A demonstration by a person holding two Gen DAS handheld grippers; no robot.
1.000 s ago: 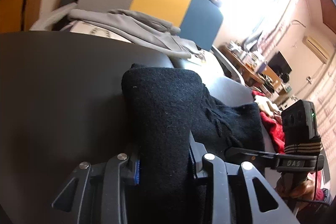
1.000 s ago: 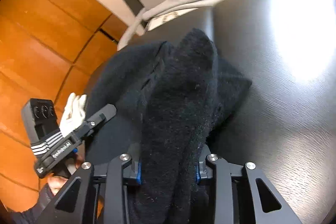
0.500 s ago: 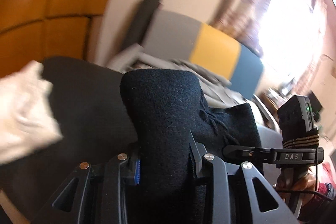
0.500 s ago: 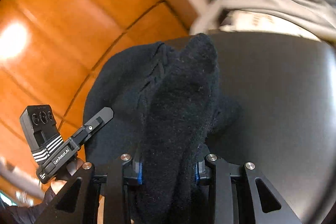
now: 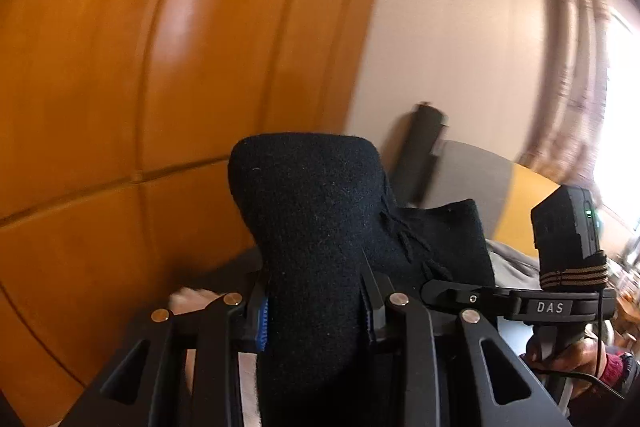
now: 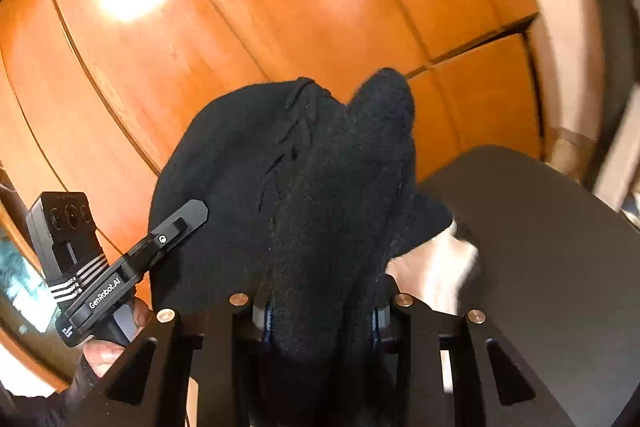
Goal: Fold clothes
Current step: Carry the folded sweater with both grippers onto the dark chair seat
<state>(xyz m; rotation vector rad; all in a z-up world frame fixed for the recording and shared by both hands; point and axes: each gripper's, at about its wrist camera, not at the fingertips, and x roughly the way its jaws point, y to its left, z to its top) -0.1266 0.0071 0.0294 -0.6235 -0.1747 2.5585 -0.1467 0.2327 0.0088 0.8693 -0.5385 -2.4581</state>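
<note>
A black fleece garment (image 5: 316, 223) hangs in the air between both grippers, bunched into a thick fold. My left gripper (image 5: 314, 311) is shut on one bunch of it. My right gripper (image 6: 320, 315) is shut on another bunch of the same black garment (image 6: 304, 195). The right gripper's body (image 5: 560, 303) shows at the right of the left wrist view, held by a hand. The left gripper's body (image 6: 120, 267) shows at the lower left of the right wrist view. The garment hides both sets of fingertips.
Orange wooden wall panels (image 6: 280, 7) fill the background. A dark table top (image 6: 540, 247) lies at the lower right, with a white cloth (image 6: 444, 259) by its edge. A grey and yellow chair back (image 5: 492, 191) and grey clothing (image 5: 512, 267) stand behind.
Both grippers have lifted the black garment off the table and swung left toward the wooden wall. The table and the chair with grey clothes have slid mostly out of view.
</note>
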